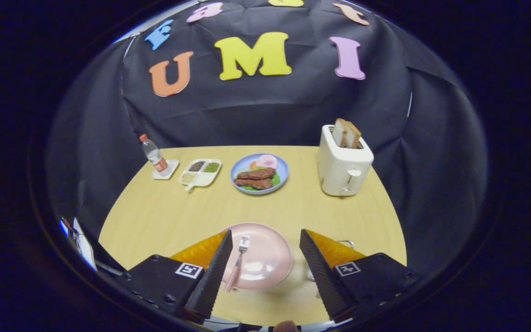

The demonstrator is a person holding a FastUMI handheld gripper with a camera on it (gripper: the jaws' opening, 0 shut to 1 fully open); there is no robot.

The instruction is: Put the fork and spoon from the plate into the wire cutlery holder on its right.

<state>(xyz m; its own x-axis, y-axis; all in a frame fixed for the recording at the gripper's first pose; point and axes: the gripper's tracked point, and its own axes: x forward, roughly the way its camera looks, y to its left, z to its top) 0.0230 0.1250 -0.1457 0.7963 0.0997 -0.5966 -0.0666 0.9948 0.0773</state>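
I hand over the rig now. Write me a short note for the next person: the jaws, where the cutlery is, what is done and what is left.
Gripper: jaws open, holding nothing, hovering above the pink plate.
Fork: lying on the plate's left part, next to the left jaw, tines pointing away.
Spoon: I cannot make it out from here.
Wire cutlery holder: right of the plate, mostly hidden behind the right jaw; its contents cannot be seen.
Done: the fork is not moved yet.
Left: grasp the fork, put it in the holder, then find the spoon.

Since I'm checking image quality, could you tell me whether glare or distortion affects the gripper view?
In the gripper view, fisheye bends the table edge; ceiling-light glare sits on the pink plate beside the fork; the open gripper shadows the table beneath; the toaster stays sharp.
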